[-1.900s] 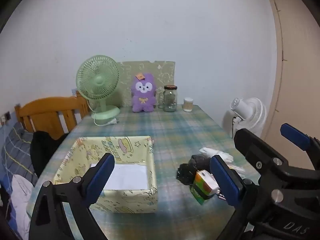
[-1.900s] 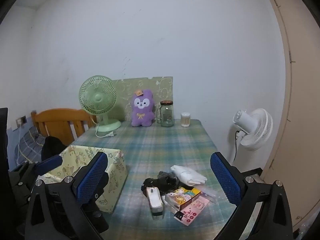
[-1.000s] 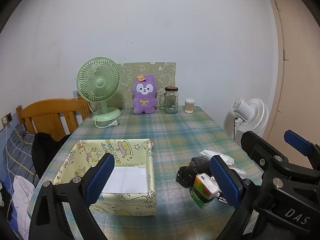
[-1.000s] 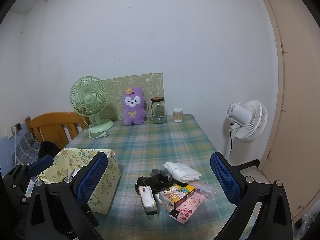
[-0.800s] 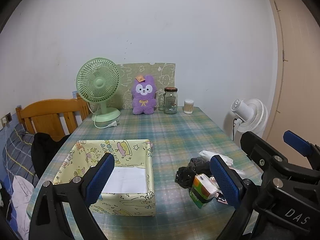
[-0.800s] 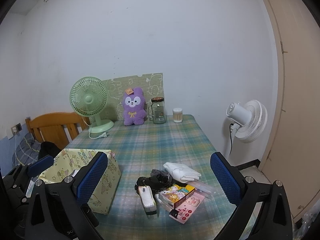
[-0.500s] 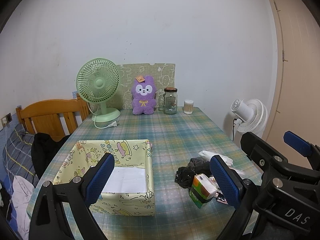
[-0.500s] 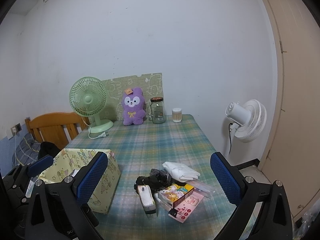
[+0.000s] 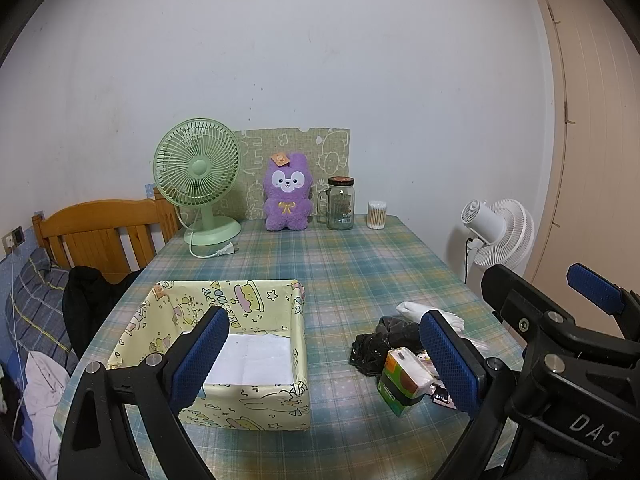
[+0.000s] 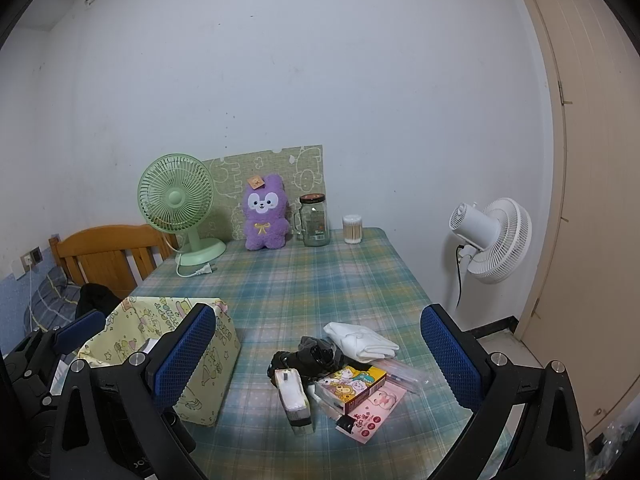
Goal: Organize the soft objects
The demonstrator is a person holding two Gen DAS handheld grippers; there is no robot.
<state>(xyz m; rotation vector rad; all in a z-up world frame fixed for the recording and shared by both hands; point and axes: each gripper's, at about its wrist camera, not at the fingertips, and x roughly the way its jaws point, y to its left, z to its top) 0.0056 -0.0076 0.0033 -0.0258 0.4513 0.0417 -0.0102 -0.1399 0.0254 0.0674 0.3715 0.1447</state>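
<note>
Both sets of fingers (image 9: 204, 354) spread wide, pinching nothing, above the desk's (image 10: 320, 280) near edge. Best to drop the right gripper (image 10: 318, 354) onto the white folded cloth (image 10: 360, 340) beside the black bundle (image 10: 312, 354) (packets crowd close), then across to the yellow box (image 9: 240, 308). Green fan (image 9: 198, 172), purple plush (image 9: 286, 196) by the wall.
</note>
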